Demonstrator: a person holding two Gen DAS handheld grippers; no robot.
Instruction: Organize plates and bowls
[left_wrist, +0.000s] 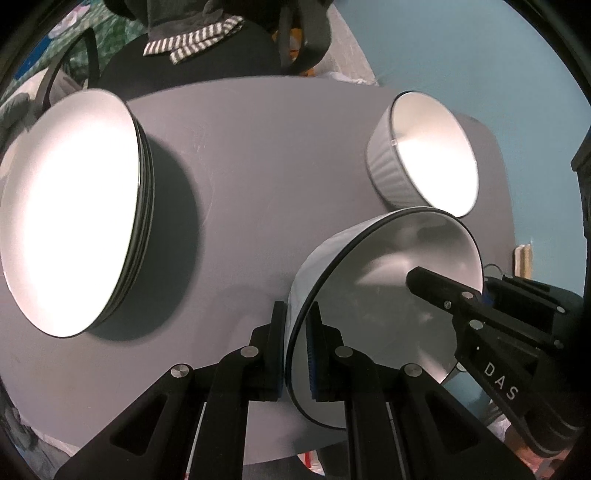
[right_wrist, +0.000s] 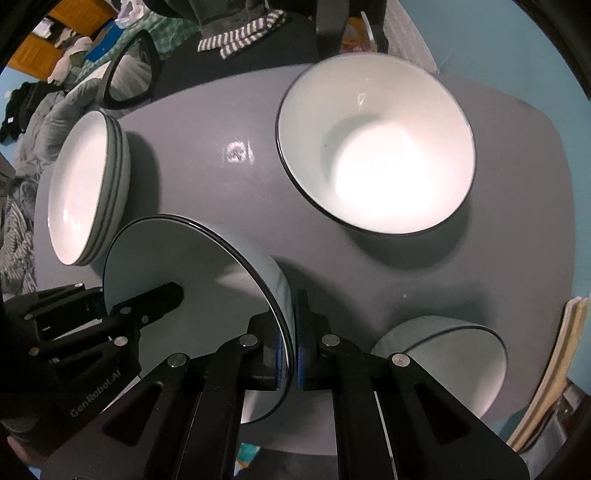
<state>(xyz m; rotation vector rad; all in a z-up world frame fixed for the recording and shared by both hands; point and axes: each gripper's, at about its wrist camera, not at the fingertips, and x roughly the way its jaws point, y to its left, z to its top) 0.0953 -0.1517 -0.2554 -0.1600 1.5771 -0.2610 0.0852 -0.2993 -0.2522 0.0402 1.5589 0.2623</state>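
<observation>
Grey table (left_wrist: 258, 155), blue floor (left_wrist: 461, 55), cluttered clothes (right_wrist: 44, 110) beyond.

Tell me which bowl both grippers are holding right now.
The nearest bowl: the left gripper and right gripper pinch opposite sides of its rim. The other bowls sit untouched on the grey table.

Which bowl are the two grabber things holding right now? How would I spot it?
Look at the grey table. Near its front edge, one pale bowl with a dark rim is pinched on opposite sides by the left hand-held gripper and the right hand-held gripper. The other bowls and the stack of plates sit untouched.
</observation>
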